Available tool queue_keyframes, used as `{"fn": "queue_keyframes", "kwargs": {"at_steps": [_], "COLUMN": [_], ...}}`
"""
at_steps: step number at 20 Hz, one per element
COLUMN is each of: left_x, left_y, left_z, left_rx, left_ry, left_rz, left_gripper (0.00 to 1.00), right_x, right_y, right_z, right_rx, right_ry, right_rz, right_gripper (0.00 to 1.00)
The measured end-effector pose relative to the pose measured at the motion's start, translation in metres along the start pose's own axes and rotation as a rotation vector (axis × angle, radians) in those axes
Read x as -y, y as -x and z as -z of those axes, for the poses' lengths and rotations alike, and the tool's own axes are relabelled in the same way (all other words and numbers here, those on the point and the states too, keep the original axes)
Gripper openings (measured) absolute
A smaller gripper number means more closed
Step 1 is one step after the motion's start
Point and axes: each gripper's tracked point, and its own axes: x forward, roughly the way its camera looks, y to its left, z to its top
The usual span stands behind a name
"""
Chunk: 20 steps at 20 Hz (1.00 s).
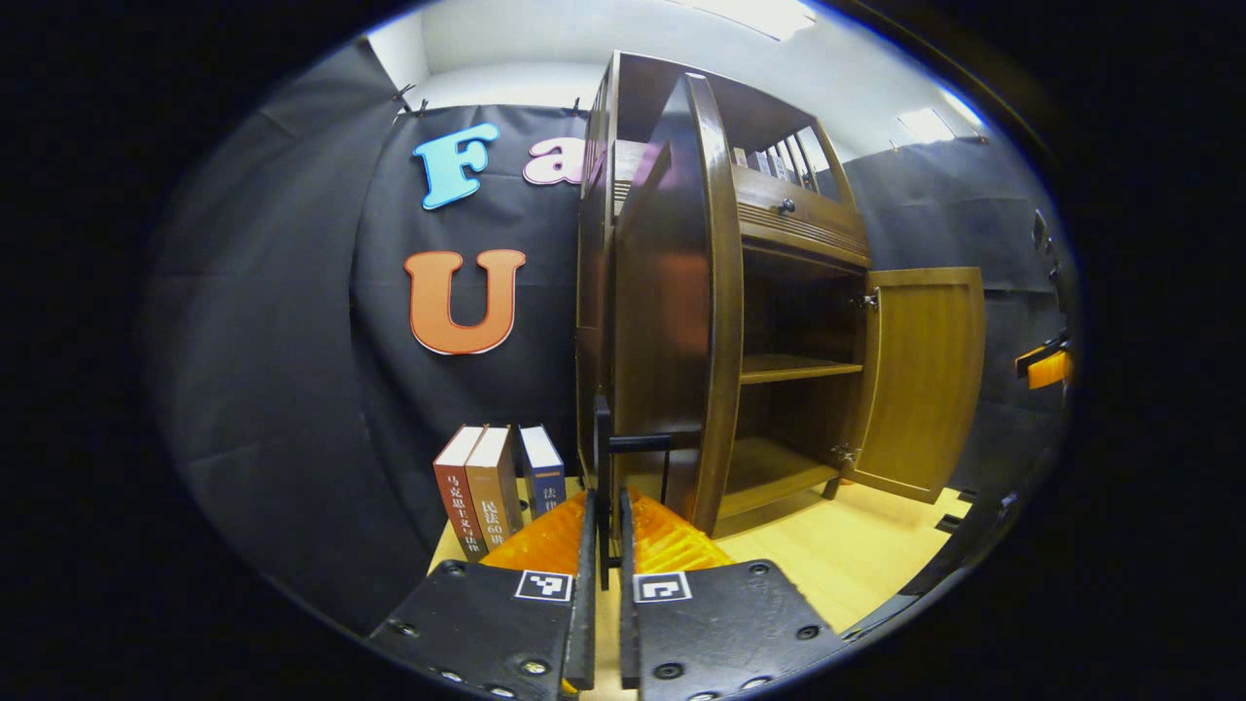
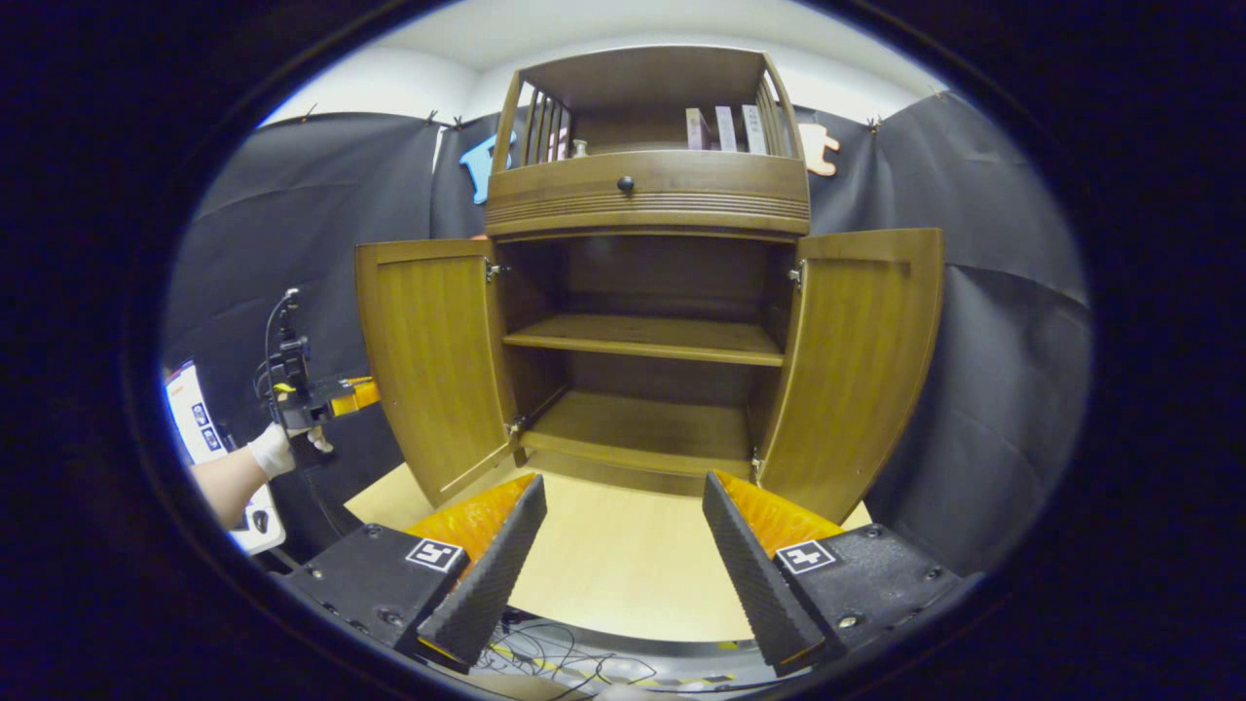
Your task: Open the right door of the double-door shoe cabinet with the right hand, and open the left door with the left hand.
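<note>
Standing at the centre of the right gripper view, the shoe cabinet (image 2: 647,292) has both doors swung wide: the left door (image 2: 433,360) at centre left and the right door (image 2: 857,360) at centre right, with both inner shelves exposed. By that evidence the task looks all but finished.

The right gripper (image 2: 623,555), at the bottom of that view, hangs back from the cabinet with its fingers spread wide apart and nothing between them; I judge it has no further work on its door.

In the left gripper view, the left gripper (image 1: 605,574) sits at the bottom centre, fingers drawn together on the dark handle (image 1: 623,458) of the left door, seen edge-on at centre frame. That grip explains the door's open angle.

Three books (image 1: 496,487) stand at lower left beside the cabinet. The wooden floor (image 2: 623,565) lies below.
</note>
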Motion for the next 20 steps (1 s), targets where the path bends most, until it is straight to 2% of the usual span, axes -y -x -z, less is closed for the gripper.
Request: {"fn": "queue_keyframes", "kwargs": {"at_steps": [1,3,6,10,13,16,17,20], "left_x": [-0.004,-0.006,-0.007,-0.007,0.013,0.046,0.059,0.092], "left_y": [0.006,0.025,0.053,0.082,0.095,0.1,0.1,0.1], "left_z": [-0.001,0.0,-0.005,-0.033,-0.078,-0.099,-0.102,-0.112], "left_rx": [0.003,0.0,-0.01,-0.017,0.03,0.045,0.047,0.083], "left_ry": [0.009,0.027,0.026,-0.034,-0.082,-0.026,0.003,-0.003], "left_rz": [-0.01,-0.021,-0.077,-0.244,-0.322,-0.358,-0.359,-0.373], "left_gripper": [0.25,0.55,1.0,0.95,0.95,0.95,1.0,0.95], "right_x": [0.001,0.002,-0.005,-0.014,-0.02,-0.021,-0.017,-0.002], "right_y": [0.001,-0.001,-0.004,-0.008,-0.008,-0.008,-0.007,-0.004], "right_z": [0.001,0.003,0.007,0.001,-0.007,-0.018,-0.021,-0.026], "right_rx": [0.002,0.006,0.005,0.034,0.061,0.096,0.107,0.131], "right_ry": [0.001,0.015,0.017,0.019,0.024,0.004,-0.005,-0.017], "right_rz": [0.001,0.006,-0.018,-0.042,-0.054,-0.061,-0.051,-0.008], "right_gripper": [1.0,1.0,1.0,1.0,1.0,1.0,1.0,1.0]}}
